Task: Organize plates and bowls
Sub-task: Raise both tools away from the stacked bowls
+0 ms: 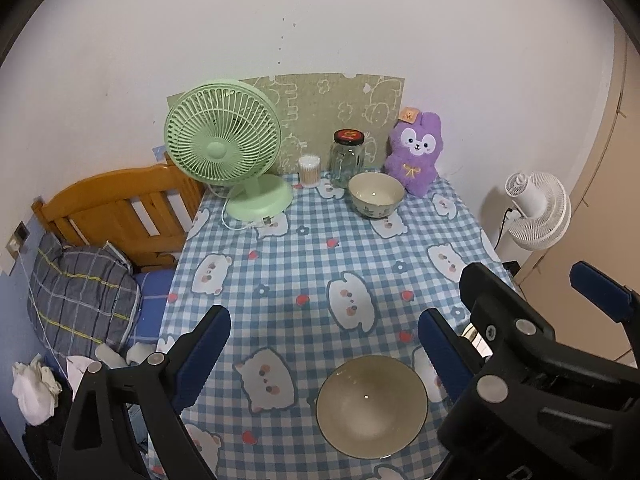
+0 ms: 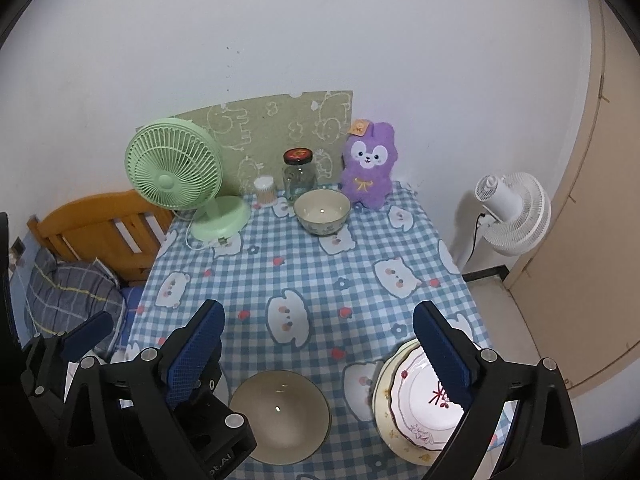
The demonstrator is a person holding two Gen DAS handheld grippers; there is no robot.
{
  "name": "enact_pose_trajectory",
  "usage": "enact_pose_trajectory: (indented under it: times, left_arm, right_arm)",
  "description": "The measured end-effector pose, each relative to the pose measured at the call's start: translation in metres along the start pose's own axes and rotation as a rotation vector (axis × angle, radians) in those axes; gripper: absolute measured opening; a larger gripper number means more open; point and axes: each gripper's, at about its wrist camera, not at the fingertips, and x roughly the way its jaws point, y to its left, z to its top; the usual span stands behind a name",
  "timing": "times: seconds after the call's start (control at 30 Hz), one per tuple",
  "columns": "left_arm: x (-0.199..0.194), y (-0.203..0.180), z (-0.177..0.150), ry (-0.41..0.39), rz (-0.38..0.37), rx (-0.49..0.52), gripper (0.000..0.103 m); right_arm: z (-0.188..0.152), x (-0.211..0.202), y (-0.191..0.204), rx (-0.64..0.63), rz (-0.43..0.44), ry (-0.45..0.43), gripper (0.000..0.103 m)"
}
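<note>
A wide grey-beige bowl [image 1: 372,406] [image 2: 280,416] sits near the front edge of the blue checked tablecloth [image 2: 320,272]. A smaller cream bowl [image 1: 376,196] [image 2: 322,210] with a blue flower pattern stands at the back, in front of the jar. Two stacked plates [image 2: 416,404], a white one on a cream one, lie at the front right, partly behind my right finger. My left gripper [image 1: 325,316] hangs open above the table, over and behind the wide bowl. My right gripper [image 2: 318,307] is also wide open, with nothing between its fingers, above the bowl and plates.
Along the back wall stand a green desk fan [image 1: 224,148], a cotton-swab tub [image 1: 309,171], a glass jar [image 1: 347,158] and a purple plush [image 1: 416,152]. A wooden bed head [image 1: 120,208] and pillow lie left of the table. A white floor fan [image 2: 512,212] stands to the right.
</note>
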Motion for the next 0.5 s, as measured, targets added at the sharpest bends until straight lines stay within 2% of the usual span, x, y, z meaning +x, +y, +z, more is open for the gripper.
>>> enact_pose_trajectory:
  times: [0.17, 0.27, 0.5]
  left_arm:
    - [0.004, -0.008, 0.009, -0.020, 0.013, -0.004, 0.096]
    - [0.009, -0.014, 0.016, -0.022, 0.011, -0.015, 0.096]
    - [0.022, -0.035, 0.037, -0.040, 0.035, -0.034, 0.096]
  right_arm:
    - [0.012, 0.008, -0.007, -0.024, 0.015, 0.003, 0.097]
    - [0.019, 0.013, -0.015, -0.033, 0.059, -0.015, 0.097]
    - [0.045, 0.035, -0.035, -0.060, 0.087, 0.013, 0.097]
